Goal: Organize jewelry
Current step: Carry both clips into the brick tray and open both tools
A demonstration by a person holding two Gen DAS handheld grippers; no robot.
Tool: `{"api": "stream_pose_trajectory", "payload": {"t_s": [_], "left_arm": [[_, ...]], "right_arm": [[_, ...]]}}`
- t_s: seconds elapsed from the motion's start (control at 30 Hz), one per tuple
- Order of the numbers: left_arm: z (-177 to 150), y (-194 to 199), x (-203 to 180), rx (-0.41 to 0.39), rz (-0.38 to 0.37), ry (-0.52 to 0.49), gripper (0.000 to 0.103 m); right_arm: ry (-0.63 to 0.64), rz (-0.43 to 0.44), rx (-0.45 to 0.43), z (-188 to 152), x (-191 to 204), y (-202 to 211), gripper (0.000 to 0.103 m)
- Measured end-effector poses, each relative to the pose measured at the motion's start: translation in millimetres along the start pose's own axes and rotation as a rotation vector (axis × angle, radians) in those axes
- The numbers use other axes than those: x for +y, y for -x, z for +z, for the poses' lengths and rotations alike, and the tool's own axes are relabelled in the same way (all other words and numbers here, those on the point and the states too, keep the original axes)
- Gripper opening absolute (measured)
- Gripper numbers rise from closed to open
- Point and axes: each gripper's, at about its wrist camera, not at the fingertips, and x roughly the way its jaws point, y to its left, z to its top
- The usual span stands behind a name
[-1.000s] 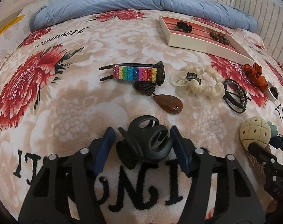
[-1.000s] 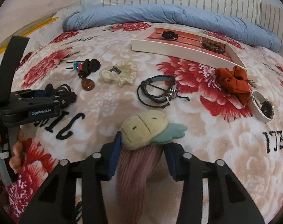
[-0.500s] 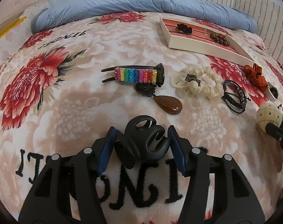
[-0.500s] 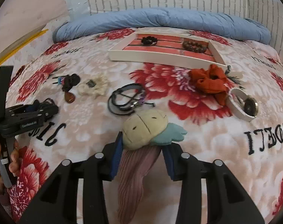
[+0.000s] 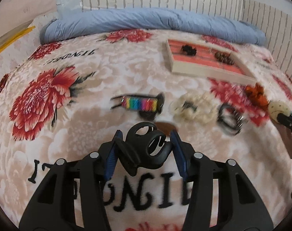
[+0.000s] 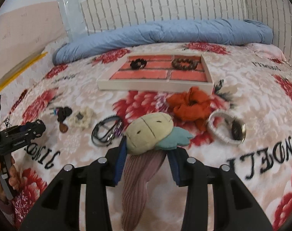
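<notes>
Over the near bed [image 5: 72,127], left gripper [image 5: 145,150] — jaws just closing — clamps a black claw clip [image 5: 146,148]. Right gripper [image 6: 146,158] grasps a plush hair tie [image 6: 149,134].

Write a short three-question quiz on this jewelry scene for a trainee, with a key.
1. True or false: the tray already holds two items.
2. What do the left tongs grip? A) rainbow clip B) black claw clip C) cream scrunchie
3. Fill in: the right tongs hold a plush pineapple charm; just beyond it on the blanket lies the ____ scrunchie.

Key: 1 true, a black hair tie and a brown bead bracelet; 2 B, the black claw clip; 3 orange.
</notes>
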Motion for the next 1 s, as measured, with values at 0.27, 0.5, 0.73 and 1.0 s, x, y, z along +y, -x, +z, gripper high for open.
{"api": "stream_pose_trajectory", "payload": {"t_s": [0.27, 0.5, 0.73, 1.0], "left_arm": [[72.4, 18.8, -63.1, -0.139, -0.057, -0.020, 0.050], [151.2, -11.8, -127.4, -0.249, -0.088, -0.022, 0.050], [213.8, -50.9, -161.6, -0.297, -0.094, -0.019, 0.050], [236.6, -97.5, -177.3, -0.310, -0.108, -0.024, 0.050]], "right_arm": [[-0.018, -0.017, -0.095, 61.2, -30.3, -15.2, 0.040], [-0.024, -0.058, -0.194, 124.3, -50.1, -38.3, 0.040], [-0.037, -0.081, -0.207, 180.5, -63.1, -78.7, 0.040], [-0.035, -0.160, -0.202, 201.1, -63.8, -128.4, 0.040]]}}
